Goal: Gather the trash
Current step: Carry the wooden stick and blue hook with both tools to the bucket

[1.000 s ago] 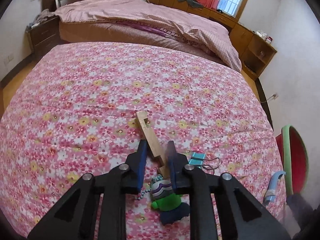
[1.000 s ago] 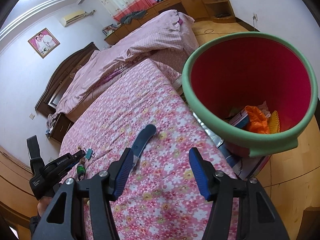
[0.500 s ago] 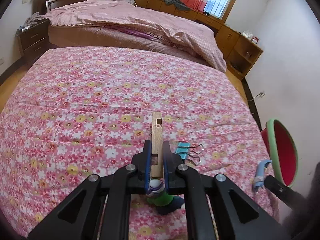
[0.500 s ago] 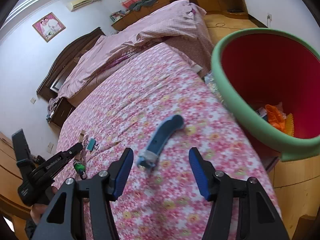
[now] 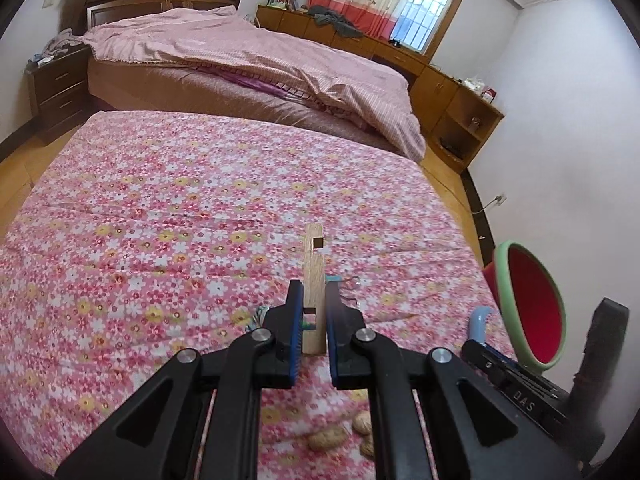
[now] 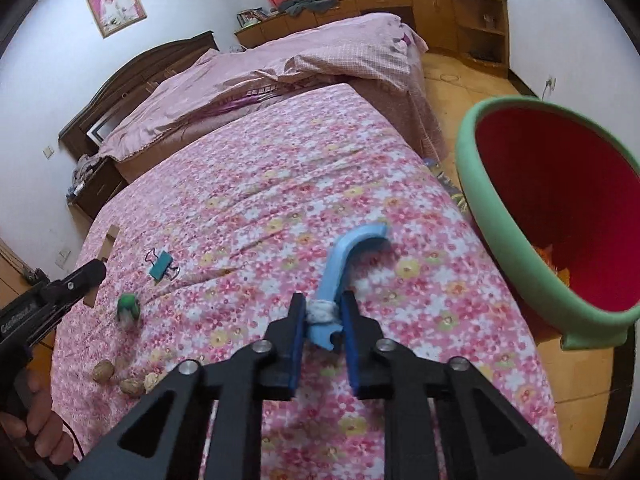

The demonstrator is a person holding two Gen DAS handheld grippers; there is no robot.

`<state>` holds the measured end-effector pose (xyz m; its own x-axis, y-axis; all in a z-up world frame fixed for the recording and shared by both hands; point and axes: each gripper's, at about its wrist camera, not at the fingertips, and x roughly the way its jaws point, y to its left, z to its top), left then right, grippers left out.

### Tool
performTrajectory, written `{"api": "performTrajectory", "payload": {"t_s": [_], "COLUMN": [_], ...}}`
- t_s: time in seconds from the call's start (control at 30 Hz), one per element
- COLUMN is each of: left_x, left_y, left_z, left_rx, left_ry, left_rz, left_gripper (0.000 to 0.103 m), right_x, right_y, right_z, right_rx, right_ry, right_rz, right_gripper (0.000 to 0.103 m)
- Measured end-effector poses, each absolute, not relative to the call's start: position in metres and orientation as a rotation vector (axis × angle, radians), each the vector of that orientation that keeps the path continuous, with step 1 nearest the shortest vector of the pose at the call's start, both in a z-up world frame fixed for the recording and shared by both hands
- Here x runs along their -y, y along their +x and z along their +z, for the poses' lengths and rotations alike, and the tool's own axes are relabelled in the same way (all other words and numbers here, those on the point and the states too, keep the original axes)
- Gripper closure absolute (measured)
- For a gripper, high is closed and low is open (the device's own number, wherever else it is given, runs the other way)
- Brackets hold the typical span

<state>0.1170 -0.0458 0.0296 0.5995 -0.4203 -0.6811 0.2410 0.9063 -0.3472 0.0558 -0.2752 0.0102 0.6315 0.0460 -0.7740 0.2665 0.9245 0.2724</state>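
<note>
Left hand-held gripper, level at lower centre, clamps a notched flat wooden strip; right hand-held gripper pinches a curved blue plastic handle (red green-rimmed bin at right).

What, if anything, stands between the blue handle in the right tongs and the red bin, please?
Nothing visible does. The right tongs are shut on the blue handle, and only flowered sheet and open air lie between it and the bin's green rim to the right.
</note>
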Motion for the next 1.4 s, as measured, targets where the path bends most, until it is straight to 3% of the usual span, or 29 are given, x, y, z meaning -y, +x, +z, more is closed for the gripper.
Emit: {"api": "performTrajectory", "payload": {"t_s": [0.67,1.4], "left_x": [0.07,0.232], "left_y": [0.044,0.059], "left_z": [0.068,0.087], "left_rx": [-0.804,-0.842], "left_ry": [-0.189,-0.027], "left_rz": [-0.488,-0.728], "left_gripper": [0.094,0.094], "right_x": [0.301,0.398], "right_y": [-0.013,-0.057], "right_z": [0.047,0.064], "right_rx": [-0.762,-0.639], "right_ry": [0.527,0.663], "right_rz": [-0.09,-0.206], "right_gripper": [0.084,0.084]}}
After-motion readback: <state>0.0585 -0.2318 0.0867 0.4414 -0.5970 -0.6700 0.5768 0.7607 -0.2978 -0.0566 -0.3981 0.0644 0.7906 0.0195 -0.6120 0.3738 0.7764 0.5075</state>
